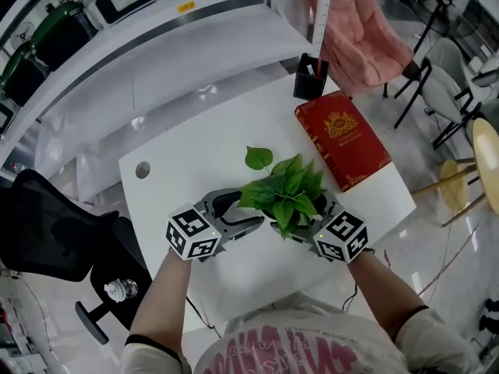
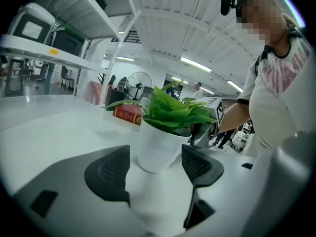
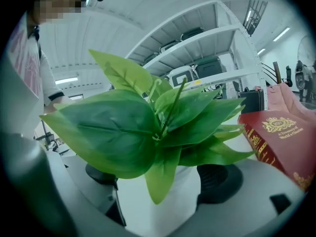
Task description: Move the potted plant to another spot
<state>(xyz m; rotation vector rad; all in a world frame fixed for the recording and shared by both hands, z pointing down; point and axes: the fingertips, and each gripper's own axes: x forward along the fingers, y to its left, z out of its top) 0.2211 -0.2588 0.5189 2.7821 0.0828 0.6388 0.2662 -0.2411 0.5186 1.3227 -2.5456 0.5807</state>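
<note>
The potted plant (image 1: 284,189) has green leaves and a white pot, and it stands near the middle of the white table (image 1: 195,146). My right gripper (image 1: 308,218) comes at it from the right. In the right gripper view, the pot (image 3: 163,196) fills the gap of that gripper (image 3: 158,181), and both black pads lie against its sides under the leaves. My left gripper (image 1: 253,209) is on the plant's left and stands open. In the left gripper view, the pot (image 2: 158,149) stands just beyond the tips of that gripper (image 2: 155,167), and neither pad touches it.
A red book (image 1: 343,139) lies on the table at the right behind the plant. A black pen holder (image 1: 310,76) stands at the far edge. White shelves (image 1: 156,45) run along the back. A black office chair (image 1: 54,232) is at the left and a pink-draped chair (image 1: 362,33) at the far right.
</note>
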